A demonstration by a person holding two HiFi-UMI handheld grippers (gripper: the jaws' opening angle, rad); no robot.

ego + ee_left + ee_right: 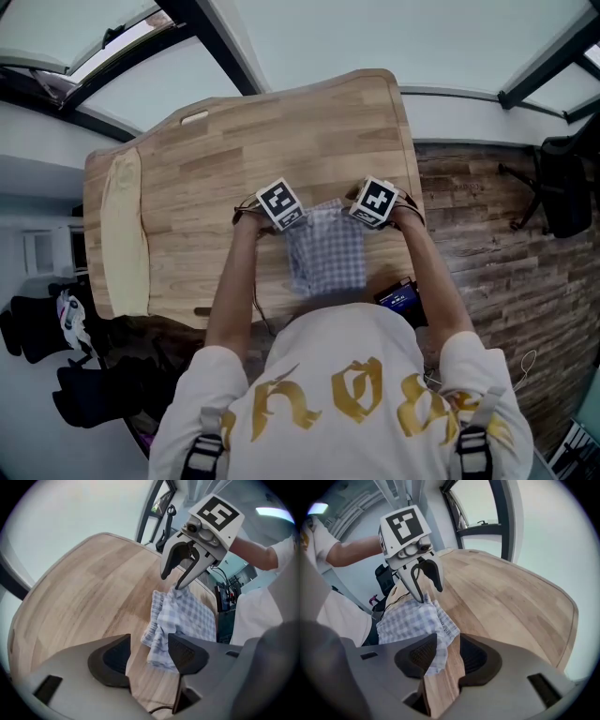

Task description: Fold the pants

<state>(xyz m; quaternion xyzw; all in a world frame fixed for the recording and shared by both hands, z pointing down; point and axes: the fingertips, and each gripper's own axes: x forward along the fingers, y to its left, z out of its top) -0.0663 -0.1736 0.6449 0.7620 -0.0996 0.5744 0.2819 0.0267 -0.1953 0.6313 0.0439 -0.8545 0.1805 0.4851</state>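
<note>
The blue-and-white checked pants (326, 255) lie folded into a small bundle on the wooden table (234, 150), near its front edge. My left gripper (286, 223) hovers over the bundle's far left corner and my right gripper (362, 217) over the far right corner. In the left gripper view my jaws (149, 653) stand wide apart, with a rumpled corner of the pants (161, 639) below the gap, not pinched. In the right gripper view my jaws (447, 654) are apart; a corner of the pants (436, 641) hangs by one pad, with bare wood showing beside the other.
A cream-coloured pad (124, 234) lies along the table's left end. A dark device with a blue screen (398, 297) sits off the front right corner. A black chair (567, 187) stands on the plank floor at right.
</note>
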